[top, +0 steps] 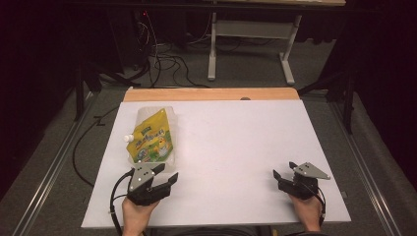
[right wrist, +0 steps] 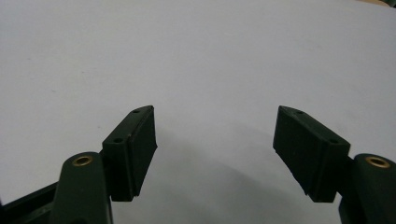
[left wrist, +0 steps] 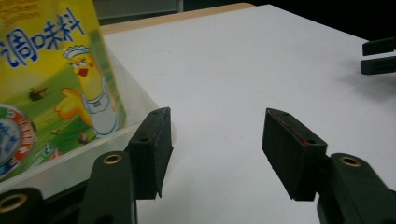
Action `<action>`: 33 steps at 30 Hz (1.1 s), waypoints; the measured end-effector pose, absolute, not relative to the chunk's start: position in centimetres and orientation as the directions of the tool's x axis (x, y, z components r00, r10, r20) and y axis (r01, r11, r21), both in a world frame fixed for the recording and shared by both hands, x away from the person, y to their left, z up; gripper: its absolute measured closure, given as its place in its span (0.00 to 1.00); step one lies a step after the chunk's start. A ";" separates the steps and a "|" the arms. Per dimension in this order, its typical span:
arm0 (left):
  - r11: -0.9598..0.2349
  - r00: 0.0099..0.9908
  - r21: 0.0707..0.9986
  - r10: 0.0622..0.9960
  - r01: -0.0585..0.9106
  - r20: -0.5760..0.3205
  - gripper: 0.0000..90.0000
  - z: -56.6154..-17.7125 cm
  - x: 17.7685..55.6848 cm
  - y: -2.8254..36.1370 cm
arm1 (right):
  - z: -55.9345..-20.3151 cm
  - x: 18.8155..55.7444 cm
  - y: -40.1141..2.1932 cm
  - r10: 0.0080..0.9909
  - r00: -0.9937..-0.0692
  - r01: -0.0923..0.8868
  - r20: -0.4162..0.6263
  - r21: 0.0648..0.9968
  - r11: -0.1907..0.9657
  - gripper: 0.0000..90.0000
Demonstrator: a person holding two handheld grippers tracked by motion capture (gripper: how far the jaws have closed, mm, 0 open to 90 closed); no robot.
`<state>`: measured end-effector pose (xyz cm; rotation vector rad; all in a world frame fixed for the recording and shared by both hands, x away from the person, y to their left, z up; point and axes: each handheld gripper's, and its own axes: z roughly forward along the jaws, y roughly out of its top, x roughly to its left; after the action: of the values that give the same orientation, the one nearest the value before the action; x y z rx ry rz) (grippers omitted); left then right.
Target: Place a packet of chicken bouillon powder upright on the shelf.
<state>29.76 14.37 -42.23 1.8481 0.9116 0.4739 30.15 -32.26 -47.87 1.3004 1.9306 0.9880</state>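
Fingers [left wrist: 152,149] on the left gripper [top: 160,181] are spread wide with nothing but bare table between them, and the right gripper [top: 284,173] has its jaws just as wide over blank surface, nothing held either side. Both sit near the front edge, the left one around 7 o'clock on the board and the right one around 5 o'clock, well apart from each other. Whole work surface is a plain white board [top: 236,147] with a strip of wooden table edge [top: 211,94] showing along the far side at 12 o'clock. Yellow seasoning pouch [top: 150,140] with a cartoon chicken on it lies flat at about 10 o'clock, white cap pointing off toward 9, and its near end is just beside the left gripper; in the left gripper view it sits right up by the jaw on that view's left. Room's pretty dark, grey floor, a tangle of black cables [top: 162,61] and a grey table frame [top: 251,49] past the far edge. Nothing's blocking the path between gripper and pouch.
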 end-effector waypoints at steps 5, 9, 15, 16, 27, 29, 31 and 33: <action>-0.236 0.657 0.894 0.749 0.381 -0.082 0.47 -42.3 30.0 13.6 | -47.9 30.1 -32.2 0.940 -0.333 0.492 -0.068 0.838 0.235 0.34; -0.239 0.668 0.889 0.738 0.390 -0.095 0.47 -42.6 30.4 12.9 | -47.9 30.1 -32.2 0.941 -0.332 0.494 -0.065 0.838 0.232 0.34; -0.252 0.684 0.880 0.722 0.404 -0.107 0.46 -43.1 30.9 11.8 | -47.8 30.1 -32.3 0.939 -0.336 0.492 -0.068 0.838 0.237 0.34; -0.253 0.686 0.878 0.719 0.406 -0.109 0.46 -43.2 31.0 11.6 | -47.8 30.1 -32.3 0.939 -0.336 0.491 -0.068 0.838 0.237 0.34; -0.268 0.703 0.863 0.699 0.428 -0.131 0.45 -43.9 31.7 10.2 | -47.8 30.1 -32.3 0.939 -0.337 0.492 -0.070 0.837 0.239 0.34; -0.270 0.707 0.863 0.694 0.427 -0.133 0.45 -44.0 31.8 9.9 | -47.9 30.2 -32.3 0.939 -0.337 0.491 -0.069 0.838 0.238 0.34; -0.270 0.707 0.862 0.694 0.429 -0.134 0.45 -44.1 31.9 9.7 | -47.9 30.2 -32.3 0.938 -0.338 0.490 -0.071 0.838 0.240 0.34; -0.277 0.709 0.858 0.693 0.432 -0.133 0.45 -44.3 32.1 9.5 | -47.9 30.2 -32.2 0.938 -0.338 0.491 -0.072 0.838 0.241 0.34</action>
<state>32.13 9.53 -44.30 1.9185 0.8691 0.3284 30.17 -32.25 -47.87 1.3024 1.9320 0.9891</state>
